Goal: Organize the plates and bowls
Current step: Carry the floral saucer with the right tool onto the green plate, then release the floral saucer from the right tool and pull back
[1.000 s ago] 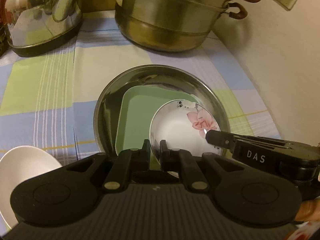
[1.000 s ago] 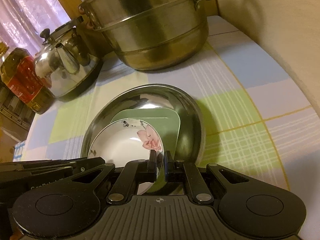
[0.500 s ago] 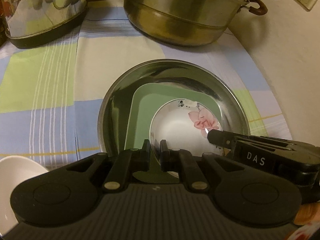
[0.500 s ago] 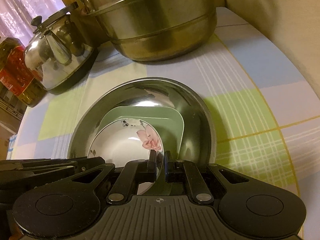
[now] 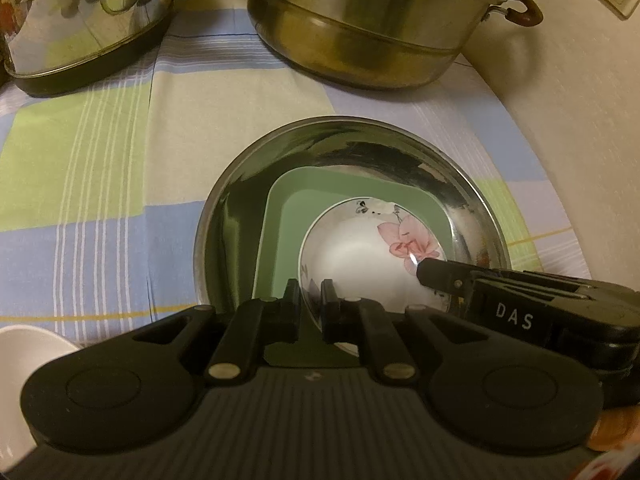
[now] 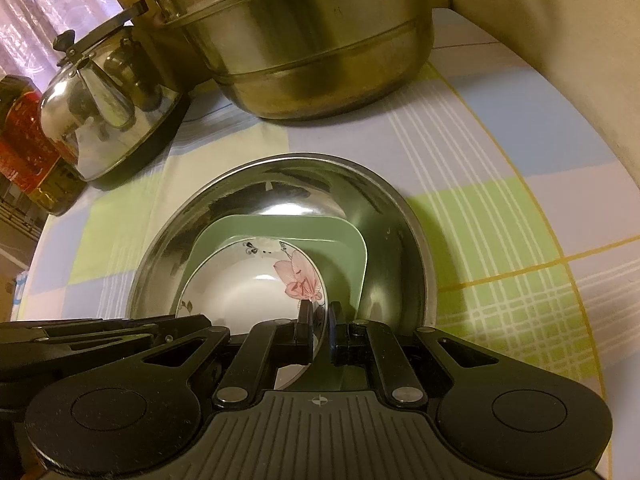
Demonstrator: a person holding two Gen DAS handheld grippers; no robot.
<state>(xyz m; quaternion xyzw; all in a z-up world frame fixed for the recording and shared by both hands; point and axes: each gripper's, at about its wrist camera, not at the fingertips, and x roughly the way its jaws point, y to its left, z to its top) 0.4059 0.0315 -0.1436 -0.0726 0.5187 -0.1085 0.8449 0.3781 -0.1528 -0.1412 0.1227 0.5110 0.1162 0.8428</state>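
A white bowl with a pink flower [image 5: 360, 252] [image 6: 248, 284] lies inside a square green plate [image 5: 288, 216] [image 6: 344, 256], which lies in a round steel basin [image 5: 240, 200] [image 6: 384, 216]. My left gripper [image 5: 310, 294] is shut on the flower bowl's near left rim. My right gripper [image 6: 320, 316] is shut on the bowl's right rim. The right gripper's fingers [image 5: 440, 274] show at the right of the left wrist view. A plain white bowl [image 5: 24, 364] sits at the lower left edge.
A large steel stockpot [image 5: 368, 20] [image 6: 304, 40] stands behind the basin. A steel kettle [image 5: 80, 20] [image 6: 108, 104] stands at the back left, with bottles [image 6: 24, 140] beside it. A wall [image 5: 580, 128] borders the checked tablecloth on the right.
Both grippers, still holding the flower bowl, have moved forward toward the stockpot and kettle, and the stack has moved with them. The plain white bowl has slid further out of view.
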